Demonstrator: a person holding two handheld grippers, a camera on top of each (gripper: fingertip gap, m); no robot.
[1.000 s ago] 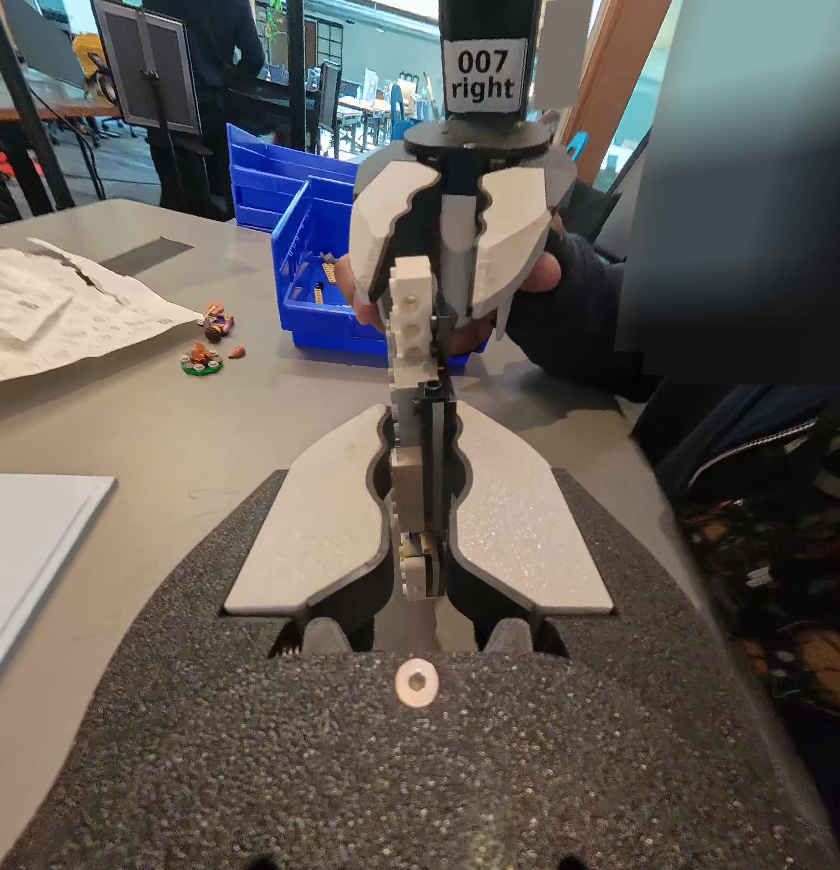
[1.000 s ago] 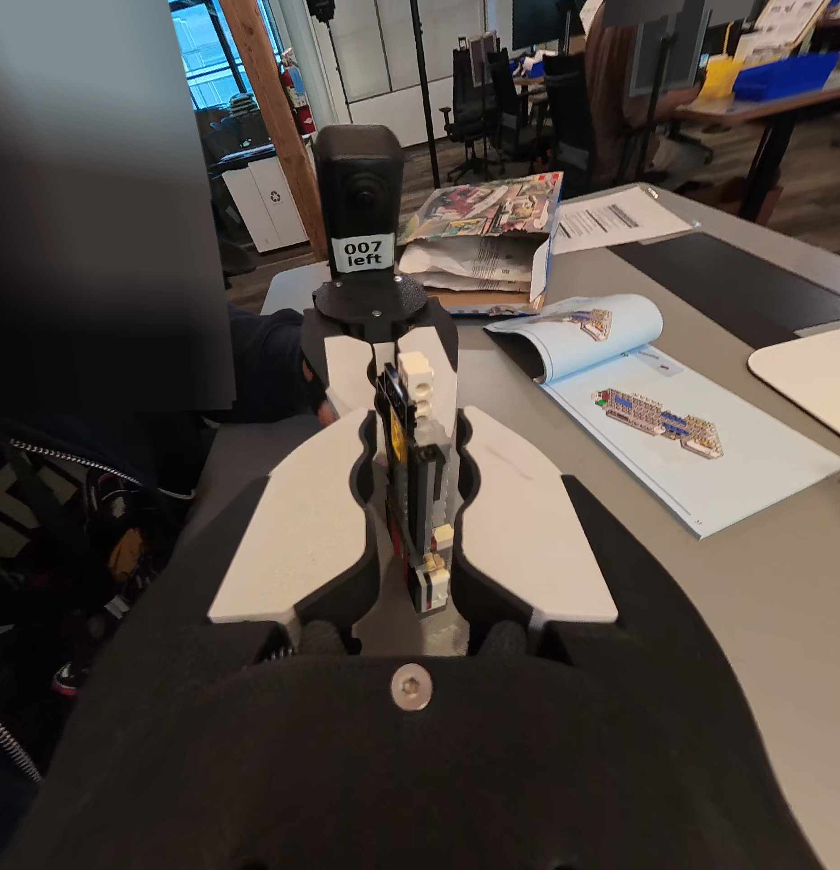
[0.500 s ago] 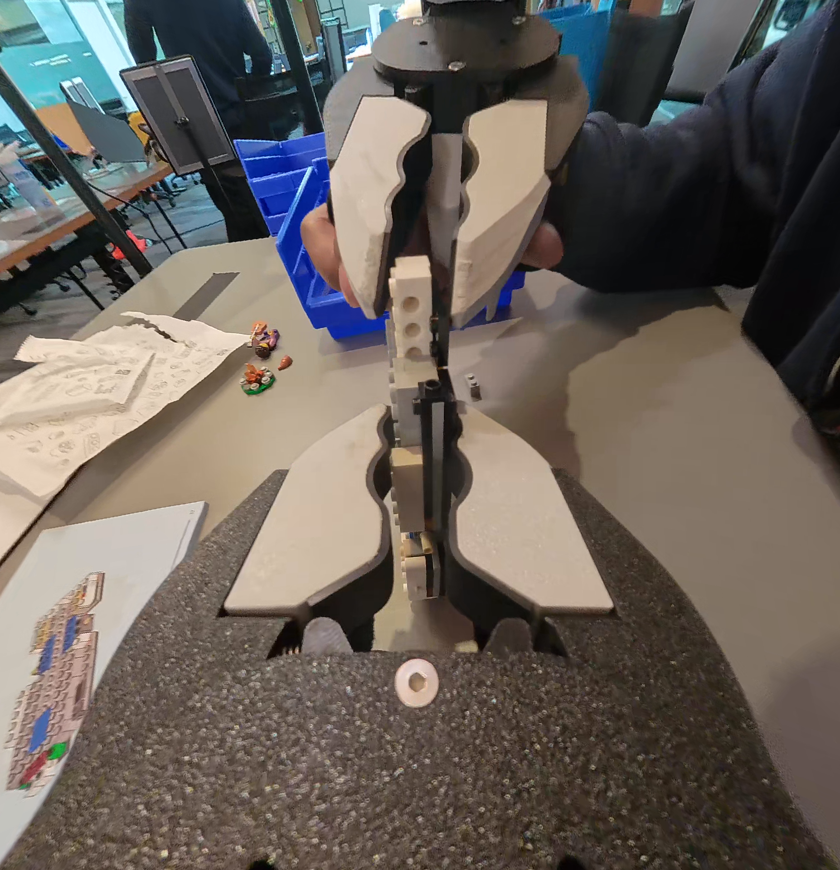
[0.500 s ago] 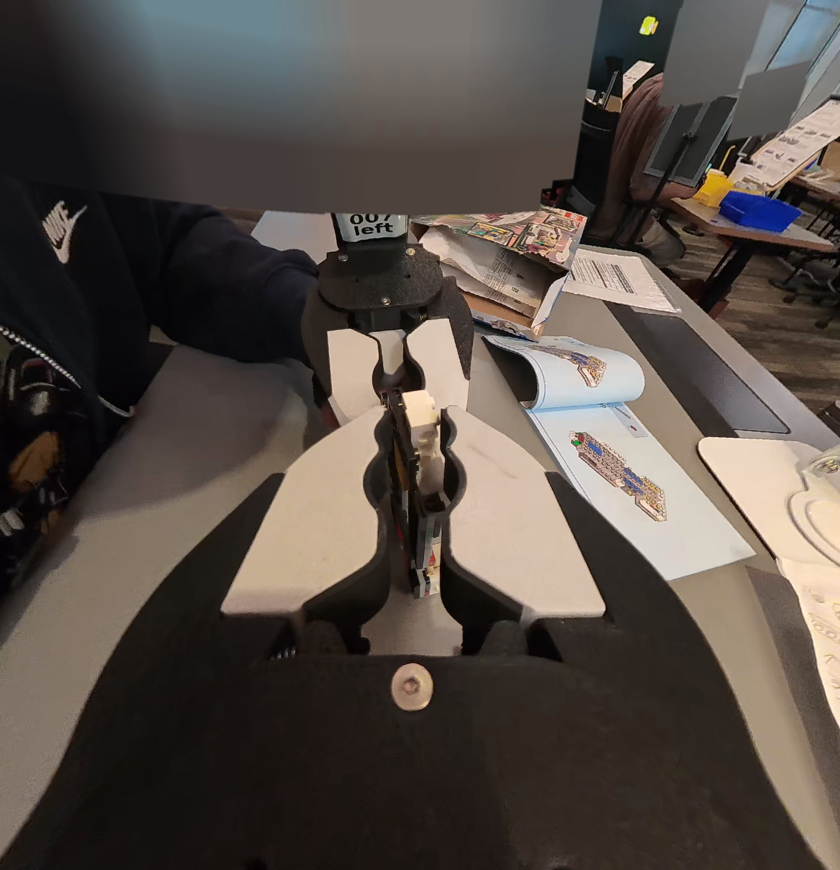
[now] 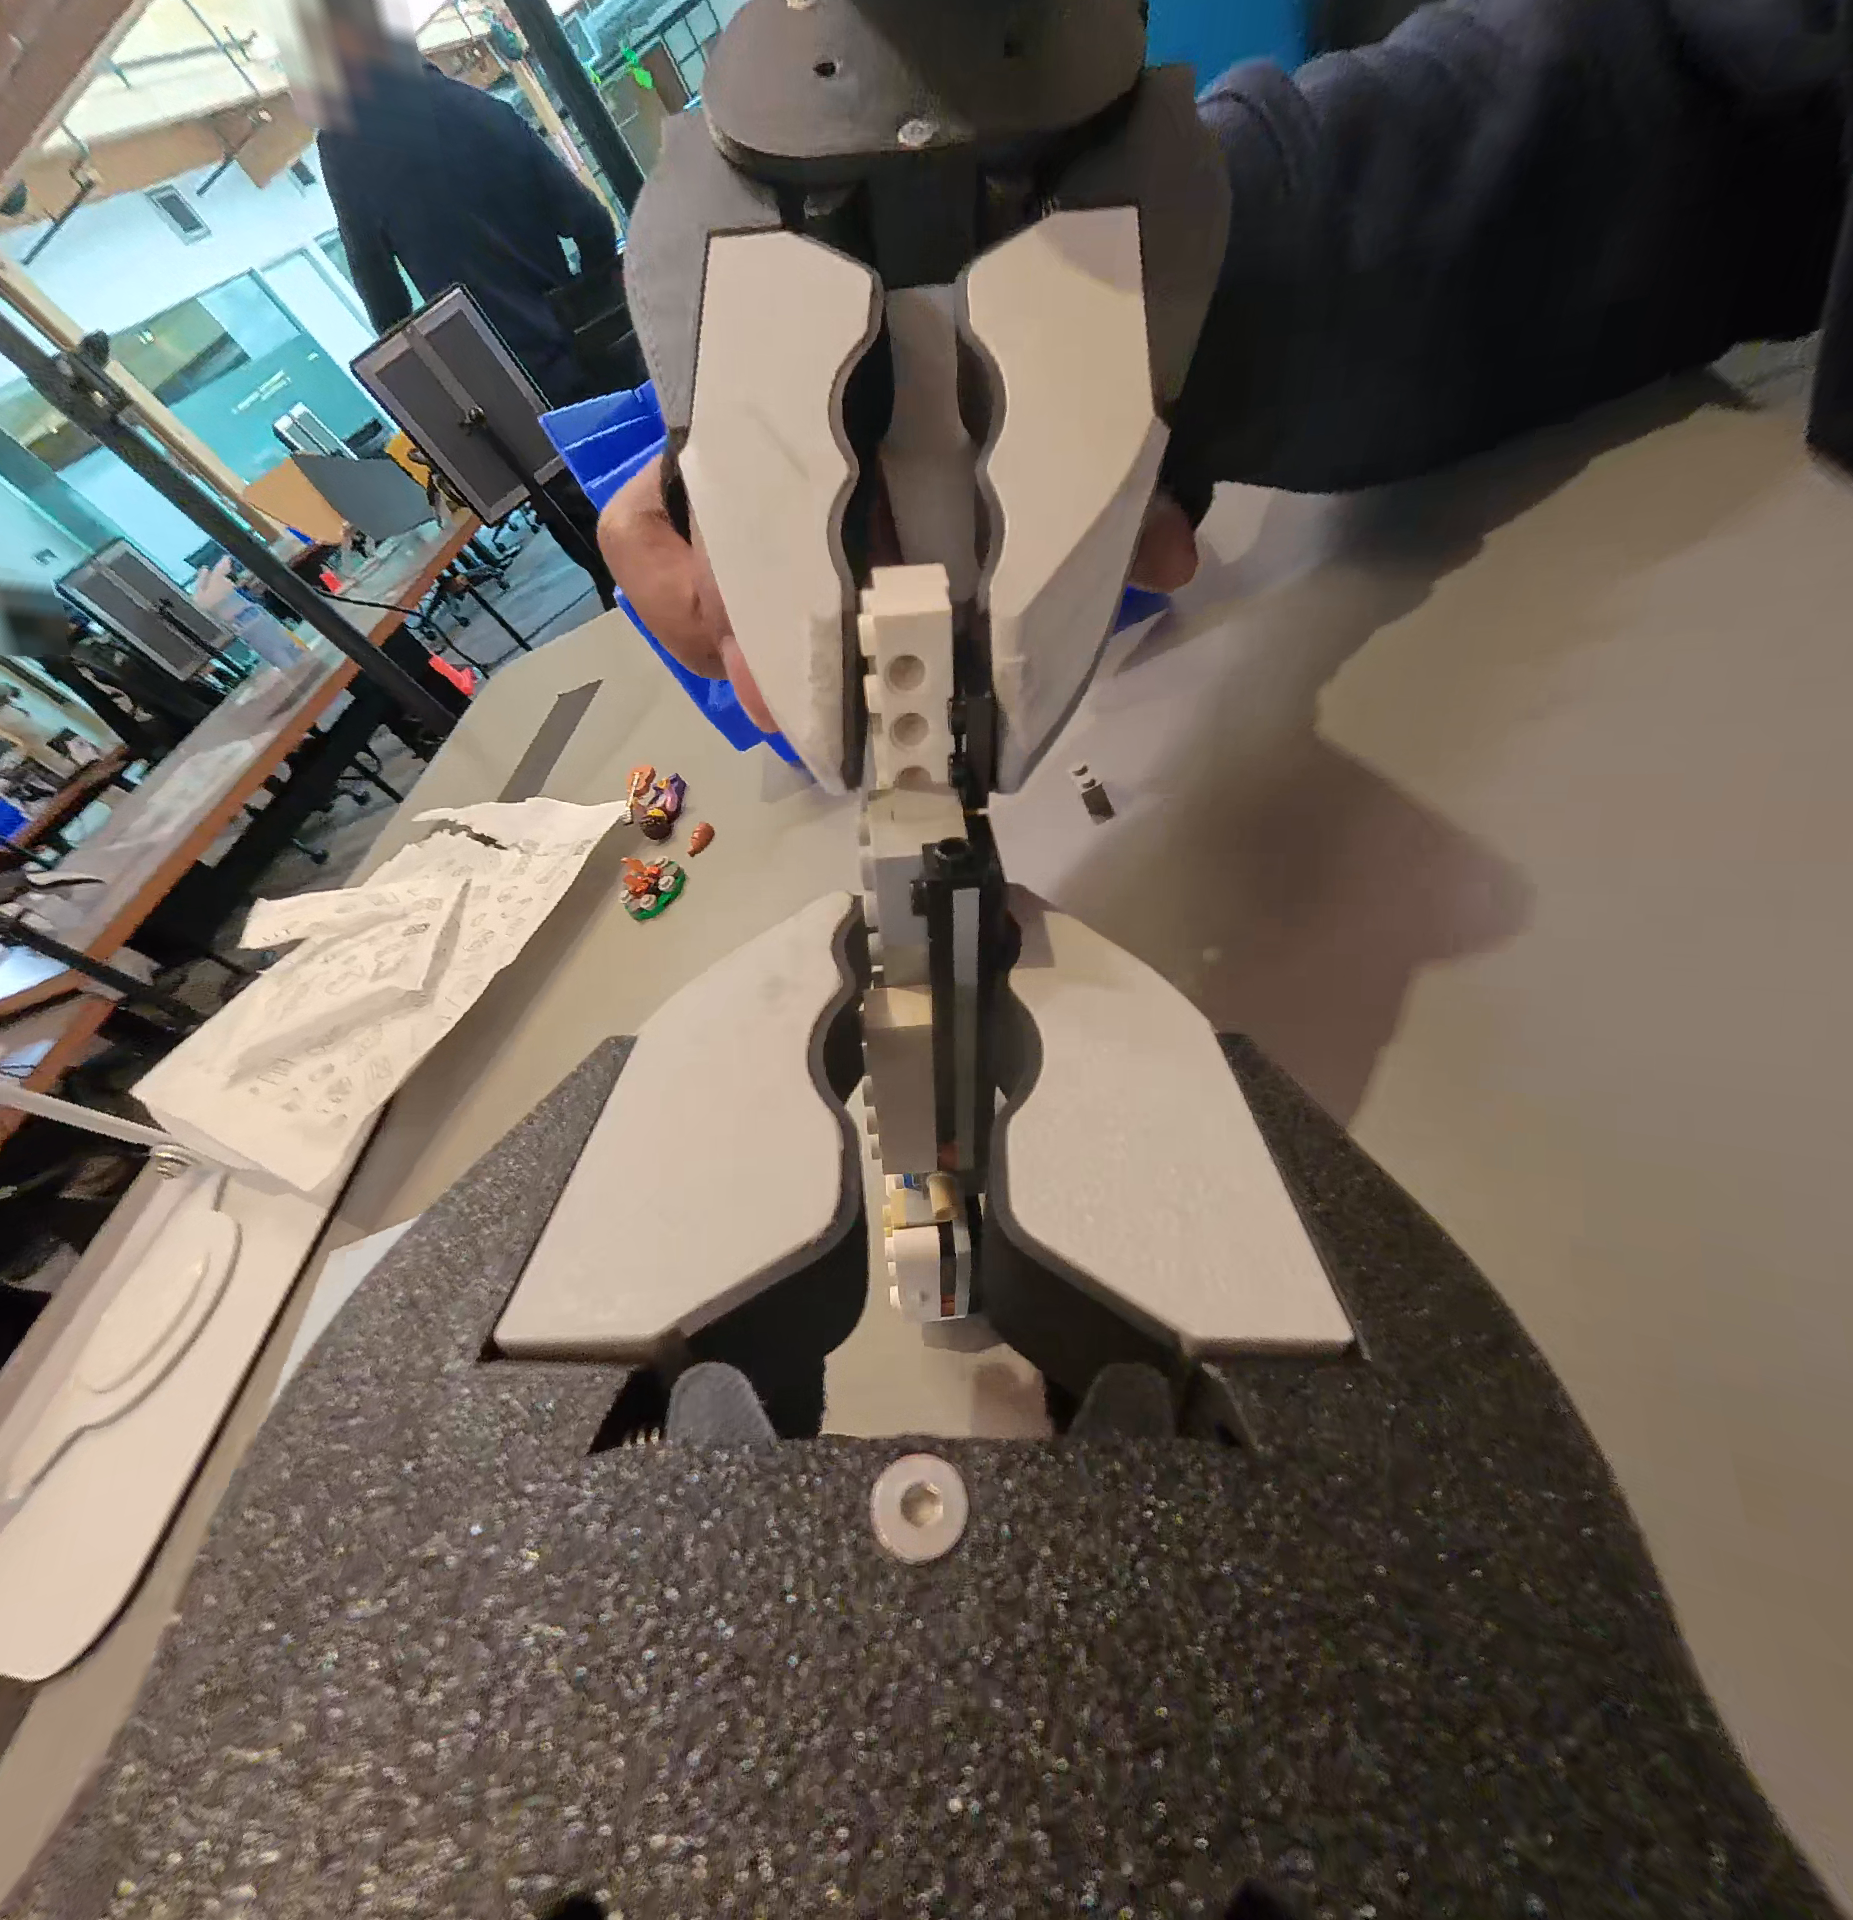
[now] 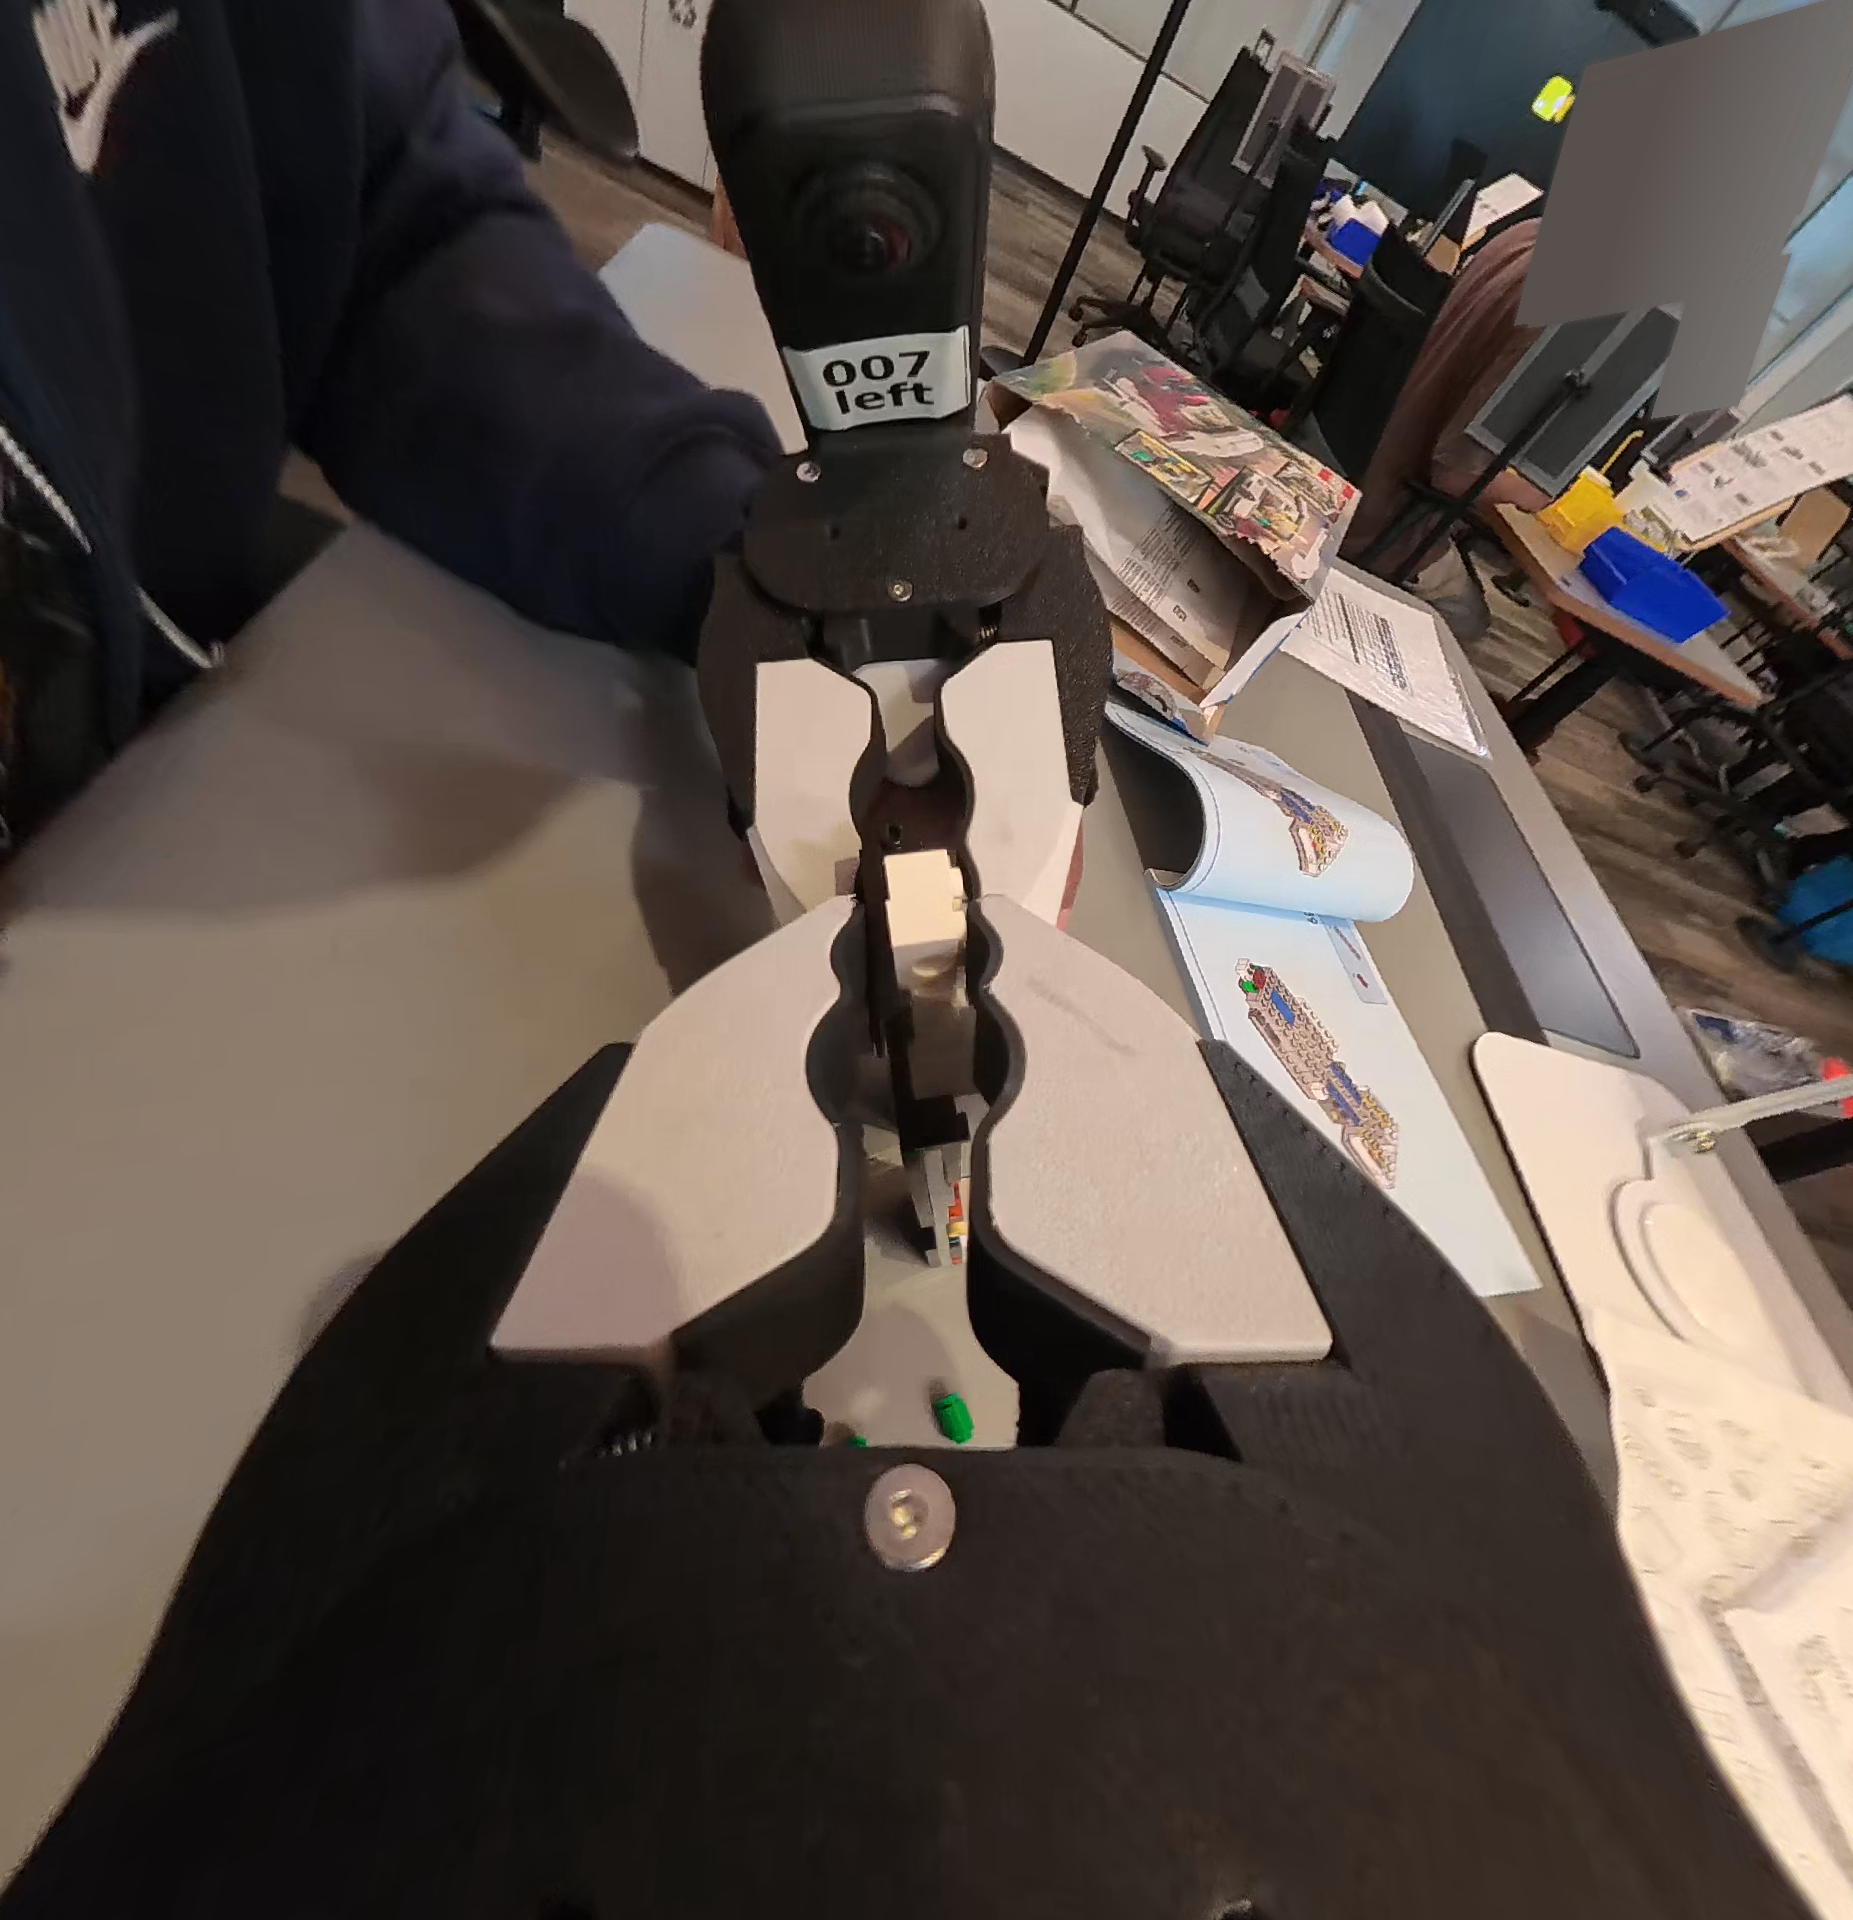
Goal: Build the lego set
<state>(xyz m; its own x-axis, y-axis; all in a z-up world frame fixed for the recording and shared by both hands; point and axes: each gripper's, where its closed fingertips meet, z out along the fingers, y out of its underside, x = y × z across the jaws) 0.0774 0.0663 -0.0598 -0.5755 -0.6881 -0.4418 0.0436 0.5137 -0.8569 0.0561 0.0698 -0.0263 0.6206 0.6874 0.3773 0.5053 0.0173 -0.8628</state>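
- While both of your grippers faced each other above the desk [image 5: 1524,727], they shared one thing: a long, narrow brick assembly [image 5: 927,1039] of white, grey and black pieces, held in the air between them.
- Your left gripper [image 5: 927,914] had its jaws closed on the near end of the assembly, with the fingers [image 5: 735,1091] pressed against its two sides.
- Your right gripper [image 6: 917,914] had its jaws closed on the far end, around the white brick with round holes [image 5: 906,675]; in its own view the white block sat tight between the fingertips [image 6: 1098,1091].
- The two sets of fingertips stood just apart along the assembly, so only a short grey and black section showed between them.
- To handle this well, I judged you should have kept both grippers in one straight line, since any twist or bend would load that short exposed section and could split the build.
- Squeezing evenly and no harder than needed looked wise, because the thin black strip [image 5: 943,987] along one side seemed the weakest part.
- Loose bits lay on the desk below: small colourful figures [image 5: 654,842], a tiny dark piece [image 5: 1093,795], a crumpled printed sheet [image 5: 361,997] and a blue bin [image 5: 693,665] behind your hand [image 5: 673,582].
- On the other side lay an open instruction booklet [image 6: 1317,1039] and a torn box [image 6: 1182,488], well clear of the jaws.
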